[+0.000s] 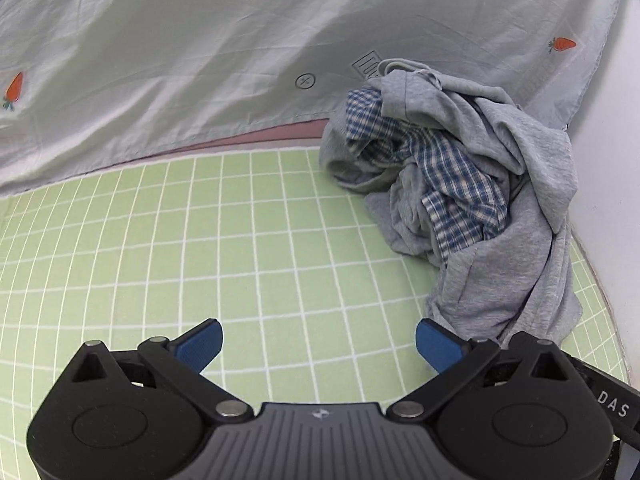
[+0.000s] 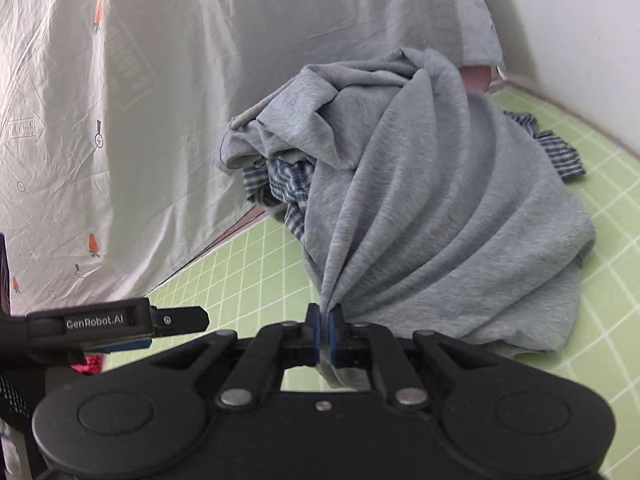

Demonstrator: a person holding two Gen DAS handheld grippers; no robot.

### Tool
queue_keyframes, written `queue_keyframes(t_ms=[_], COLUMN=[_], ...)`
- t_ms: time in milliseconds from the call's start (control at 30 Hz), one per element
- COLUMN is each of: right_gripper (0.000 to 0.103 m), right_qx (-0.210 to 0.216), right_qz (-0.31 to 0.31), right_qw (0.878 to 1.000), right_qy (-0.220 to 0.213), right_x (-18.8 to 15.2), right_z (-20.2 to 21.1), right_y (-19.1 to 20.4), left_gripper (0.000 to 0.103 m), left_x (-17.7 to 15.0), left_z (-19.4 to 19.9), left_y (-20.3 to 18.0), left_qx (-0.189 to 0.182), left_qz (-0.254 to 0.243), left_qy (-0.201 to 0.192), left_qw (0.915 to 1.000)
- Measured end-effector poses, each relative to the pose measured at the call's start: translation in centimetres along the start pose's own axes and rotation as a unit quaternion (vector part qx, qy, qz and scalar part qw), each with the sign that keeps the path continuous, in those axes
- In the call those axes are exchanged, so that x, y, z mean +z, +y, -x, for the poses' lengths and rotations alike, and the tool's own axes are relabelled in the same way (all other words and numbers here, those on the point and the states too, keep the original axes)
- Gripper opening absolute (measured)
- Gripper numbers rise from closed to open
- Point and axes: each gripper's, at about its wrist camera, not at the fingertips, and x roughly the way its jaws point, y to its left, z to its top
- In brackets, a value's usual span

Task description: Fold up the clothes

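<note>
Left wrist view: the left gripper (image 1: 318,344) hovers low over the green mat (image 1: 160,248), jaws spread wide with nothing between them. Beyond its right finger lies a crumpled heap at the mat's far right: a grey garment (image 1: 500,216) tangled round a blue checked garment (image 1: 452,184). A pale sheet (image 1: 200,60) printed with carrots hangs behind, its hem meeting the mat. Right wrist view: the right gripper (image 2: 327,330) has its jaws pressed together on a gathered pinch of the grey garment (image 2: 432,208); folds radiate from the pinch up over the heap, which suggests the cloth is under tension. The checked garment (image 2: 286,184) shows beneath the grey one at left and again at far right. The left gripper (image 2: 132,332) appears at lower left, apart from the cloth. Judged step: separating the grey garment from the pile so it can be laid flat; neither piece lies folded. The next move would call for drawing the grey cloth clear of the checked one, and a second hold by the free gripper on another edge to spread it.
</note>
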Motion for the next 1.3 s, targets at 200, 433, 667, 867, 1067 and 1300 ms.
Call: queue_keyframes(t_ms=[200, 433, 667, 867, 1067, 1300], right_gripper=[0.046, 0.047, 0.067, 0.078, 0.017, 0.005], right_qx=[-0.051, -0.101, -0.070, -0.042, -0.010, -0.071], right_qz=[-0.021, -0.033, -0.057, -0.079, -0.033, 0.033], right_qw=[0.998, 0.991, 0.995, 0.996, 0.999, 0.988], right_qy=[-0.029, -0.079, -0.052, -0.029, -0.031, -0.134], right_x=[0.5, 5.2, 12.1, 18.0, 17.5, 16.1], right_z=[1.7, 3.0, -2.9, -8.1, -9.7, -2.6], right_y=[-0.5, -5.0, -7.8, -10.1, -9.2, -7.3], left_gripper=[0.097, 0.093, 0.092, 0.088, 0.018, 0.009], left_x=[-1.5, -0.1, 1.2, 0.8, 0.7, 1.2], left_z=[0.0, -3.1, -8.2, -11.8, -11.5, -6.7], left_y=[0.2, -2.2, -5.0, -5.7, -6.5, -6.0], left_qx=[-0.016, -0.061, -0.109, -0.135, -0.169, -0.137], left_qz=[-0.002, 0.004, 0.019, 0.085, 0.106, 0.071], left_qy=[0.020, 0.042, 0.095, 0.133, 0.114, 0.038], left_qw=[0.9997, 0.9973, 0.9893, 0.9782, 0.9733, 0.9873])
